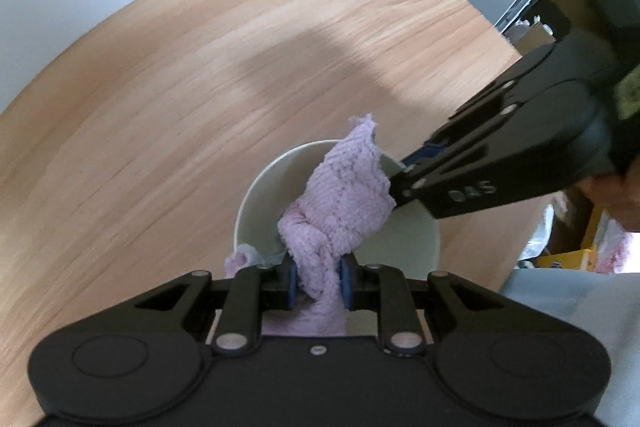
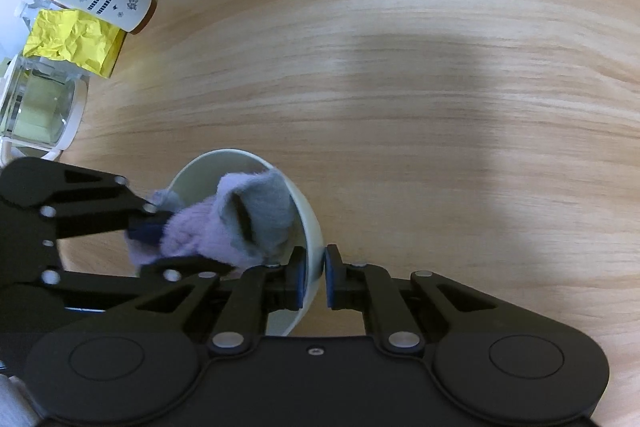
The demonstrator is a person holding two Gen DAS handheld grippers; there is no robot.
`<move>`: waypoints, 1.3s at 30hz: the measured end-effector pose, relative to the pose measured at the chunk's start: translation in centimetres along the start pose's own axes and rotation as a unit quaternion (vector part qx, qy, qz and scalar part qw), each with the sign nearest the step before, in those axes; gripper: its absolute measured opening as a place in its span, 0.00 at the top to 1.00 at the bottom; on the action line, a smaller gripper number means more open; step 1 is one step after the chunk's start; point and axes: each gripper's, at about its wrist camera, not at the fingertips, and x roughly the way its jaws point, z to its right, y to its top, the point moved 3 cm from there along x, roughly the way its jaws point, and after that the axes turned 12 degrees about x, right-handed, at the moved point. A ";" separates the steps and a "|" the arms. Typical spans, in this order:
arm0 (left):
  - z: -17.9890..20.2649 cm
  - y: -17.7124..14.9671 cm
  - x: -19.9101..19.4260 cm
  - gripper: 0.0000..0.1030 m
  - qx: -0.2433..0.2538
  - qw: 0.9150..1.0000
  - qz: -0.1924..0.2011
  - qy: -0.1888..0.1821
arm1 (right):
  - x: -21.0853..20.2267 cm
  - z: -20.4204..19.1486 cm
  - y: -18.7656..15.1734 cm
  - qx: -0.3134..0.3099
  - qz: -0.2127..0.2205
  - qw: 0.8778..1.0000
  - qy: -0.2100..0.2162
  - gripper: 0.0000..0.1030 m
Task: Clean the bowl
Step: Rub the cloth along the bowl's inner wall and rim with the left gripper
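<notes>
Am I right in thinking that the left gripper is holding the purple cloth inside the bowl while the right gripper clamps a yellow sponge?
Not quite: the right gripper clamps the rim of the pale bowl, not a yellow sponge, as the right wrist view shows. The rest stands: the left gripper holds the purple cloth inside the bowl.

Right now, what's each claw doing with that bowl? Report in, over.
Left gripper clamped on purple cloth, cloth in bowl. Right gripper pinching bowl's rim. Nothing in the way.
</notes>
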 end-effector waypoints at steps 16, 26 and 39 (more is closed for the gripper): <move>-0.1 0.9 4.6 0.81 -0.017 0.999 -0.029 0.017 | 0.4 0.0 -0.2 -0.004 -0.003 1.000 0.000 0.90; 0.6 1.0 4.4 0.81 0.004 0.995 0.000 0.102 | 0.3 -0.3 -1.0 -0.036 -0.008 0.999 -0.002 0.85; 0.4 2.3 -0.3 0.82 0.036 0.988 0.011 0.150 | 0.0 -1.0 -1.8 -0.045 0.001 0.999 -0.016 0.83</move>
